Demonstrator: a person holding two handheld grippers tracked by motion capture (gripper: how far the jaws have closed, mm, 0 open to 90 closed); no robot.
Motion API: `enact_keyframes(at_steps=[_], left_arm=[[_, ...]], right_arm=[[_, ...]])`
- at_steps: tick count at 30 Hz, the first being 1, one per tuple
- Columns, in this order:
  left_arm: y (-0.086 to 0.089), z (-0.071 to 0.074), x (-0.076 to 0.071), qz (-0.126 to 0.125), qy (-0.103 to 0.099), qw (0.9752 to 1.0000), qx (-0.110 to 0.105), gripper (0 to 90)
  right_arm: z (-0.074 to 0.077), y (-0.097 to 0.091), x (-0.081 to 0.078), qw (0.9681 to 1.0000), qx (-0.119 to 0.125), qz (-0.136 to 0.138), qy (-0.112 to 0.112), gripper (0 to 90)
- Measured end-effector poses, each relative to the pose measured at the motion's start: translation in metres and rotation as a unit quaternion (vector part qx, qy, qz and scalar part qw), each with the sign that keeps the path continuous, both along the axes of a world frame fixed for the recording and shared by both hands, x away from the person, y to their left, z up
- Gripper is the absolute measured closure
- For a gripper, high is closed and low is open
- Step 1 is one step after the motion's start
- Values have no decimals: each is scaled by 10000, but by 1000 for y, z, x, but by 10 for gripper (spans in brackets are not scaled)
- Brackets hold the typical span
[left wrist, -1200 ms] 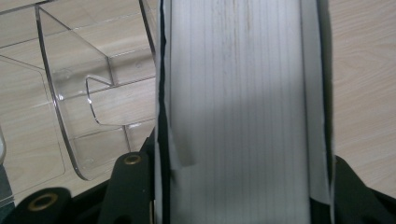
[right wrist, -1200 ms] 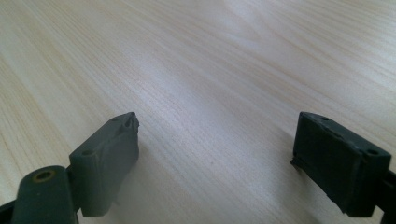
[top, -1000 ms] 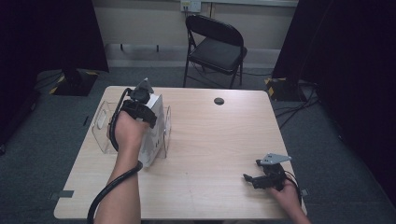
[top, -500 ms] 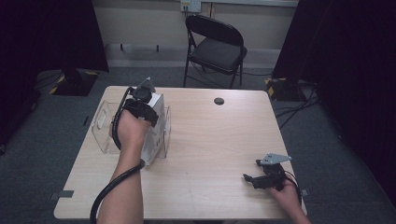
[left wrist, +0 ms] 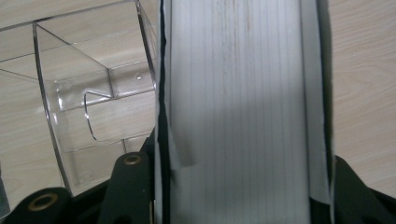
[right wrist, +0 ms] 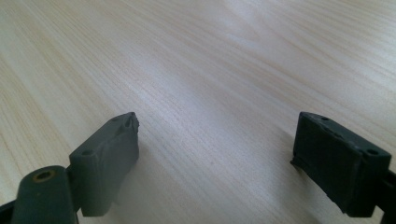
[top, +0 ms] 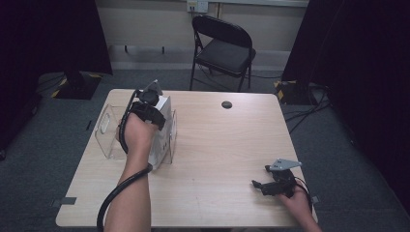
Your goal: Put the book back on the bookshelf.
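Observation:
A thick white book [top: 163, 126] stands upright in a clear plastic holder [top: 107, 131] on the left half of the wooden table [top: 217, 145]. My left gripper [top: 147, 104] comes down on it from above, shut on the book. In the left gripper view the book's page edges [left wrist: 238, 93] run between the two black jaws, and the clear holder [left wrist: 70, 98] lies to its left. My right gripper [top: 261, 186] rests on the table near the front right corner. Its jaws stand open over bare wood in the right gripper view [right wrist: 217, 135].
A small black round disc [top: 226, 104] lies near the table's far edge. A black folding chair [top: 223, 50] stands behind the table. The left gripper's cable [top: 113, 198] hangs off the front edge. Dark curtains close both sides.

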State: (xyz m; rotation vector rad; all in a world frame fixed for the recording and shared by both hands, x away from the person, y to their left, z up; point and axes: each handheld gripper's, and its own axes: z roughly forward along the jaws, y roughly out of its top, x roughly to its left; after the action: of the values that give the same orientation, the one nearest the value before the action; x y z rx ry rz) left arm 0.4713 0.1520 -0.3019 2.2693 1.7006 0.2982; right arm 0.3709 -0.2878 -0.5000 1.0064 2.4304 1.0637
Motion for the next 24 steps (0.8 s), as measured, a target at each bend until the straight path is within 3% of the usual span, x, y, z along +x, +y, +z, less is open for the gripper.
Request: enact_keyframes(at_steps=[18, 22, 24], left_arm=[[-5, -2, 6, 93, -160, 9998, -14, 531], [-6, -2, 9, -9, -159, 9999, 30, 531], [-8, -4, 9, 80, -195, 9998, 13, 531]], right_arm=[[0, 0, 0, 10000, 0, -2, 5, 135], [0, 0, 0, 10000, -2, 0, 1, 135], [0, 0, 0, 10000, -1, -1, 1, 135]])
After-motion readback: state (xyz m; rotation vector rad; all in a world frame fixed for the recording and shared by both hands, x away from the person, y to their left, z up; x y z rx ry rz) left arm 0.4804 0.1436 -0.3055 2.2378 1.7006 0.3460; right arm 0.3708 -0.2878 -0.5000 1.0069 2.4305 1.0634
